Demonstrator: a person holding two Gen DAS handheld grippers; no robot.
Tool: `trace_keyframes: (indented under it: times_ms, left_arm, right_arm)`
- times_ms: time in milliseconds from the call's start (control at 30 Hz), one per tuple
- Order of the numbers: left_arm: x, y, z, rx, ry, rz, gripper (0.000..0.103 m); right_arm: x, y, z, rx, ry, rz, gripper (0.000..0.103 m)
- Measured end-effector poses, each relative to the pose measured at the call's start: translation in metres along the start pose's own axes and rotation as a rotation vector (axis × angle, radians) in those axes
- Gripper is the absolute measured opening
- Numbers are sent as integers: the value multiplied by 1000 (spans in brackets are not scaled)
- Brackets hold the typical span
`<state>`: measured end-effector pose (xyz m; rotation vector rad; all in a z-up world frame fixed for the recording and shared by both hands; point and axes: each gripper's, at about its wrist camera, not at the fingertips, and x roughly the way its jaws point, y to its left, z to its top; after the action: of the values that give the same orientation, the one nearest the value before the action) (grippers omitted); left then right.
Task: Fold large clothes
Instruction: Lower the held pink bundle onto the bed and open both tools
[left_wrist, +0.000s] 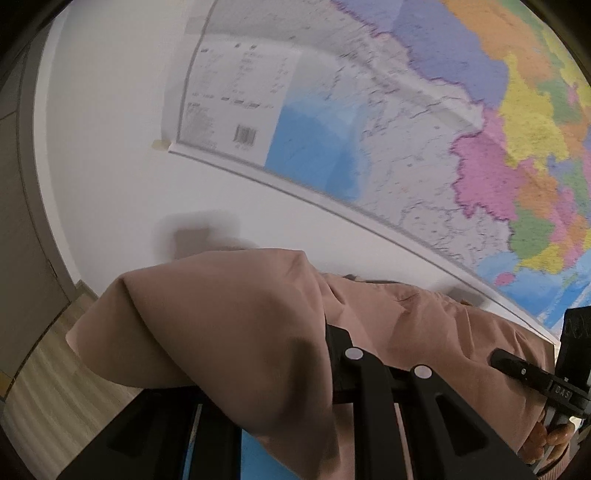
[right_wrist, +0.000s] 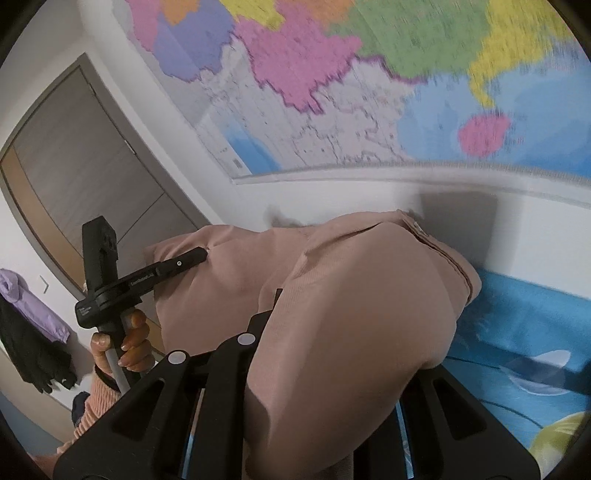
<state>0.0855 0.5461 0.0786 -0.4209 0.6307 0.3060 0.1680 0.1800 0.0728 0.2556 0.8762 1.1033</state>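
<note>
Fingers (right_wrist: 258, 325) of both grippers half-buried under draped pink garment (left_wrist: 229, 314)

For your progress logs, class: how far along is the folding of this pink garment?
Done: both grippers have hold of the pink garment. In hand: left gripper and right gripper hold it aloft before the wall map, jaws pinching cloth. Left: no flat fold is visible yet; laying down and folding remain.

The left wrist view is taken close behind its gripper's fingers, aimed at a wall map (left_wrist: 424, 122). The right wrist view is likewise angled, toward a door (right_wrist: 85, 177). The map and a pink garment (left_wrist: 236, 325) are shared.
</note>
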Motion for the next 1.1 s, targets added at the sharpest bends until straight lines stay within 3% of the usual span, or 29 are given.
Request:
trace_keyframes:
  times_ms: [133, 467, 800, 867, 967, 1100]
  left_arm:
    - [12, 13, -7, -13, 5, 6, 14]
    - [45, 44, -47, -52, 118, 45, 17]
    - [56, 52, -65, -58, 169, 98, 28]
    - [58, 51, -66, -44, 174, 112, 34]
    - [63, 52, -68, -13, 189, 155, 42]
    - [59, 52, -72, 2, 174, 183, 46]
  right_arm:
    - [15, -5, -13, 0, 41, -8, 14]
    - [32, -38, -53, 78, 149, -33, 15]
    - [30, -62, -64, 159, 204, -53, 35]
    - [28, -65, -64, 173, 202, -48, 38]
    - [25, -71, -62, 219, 193, -62, 54]
    - [15, -78, -55, 242, 155, -78, 55]
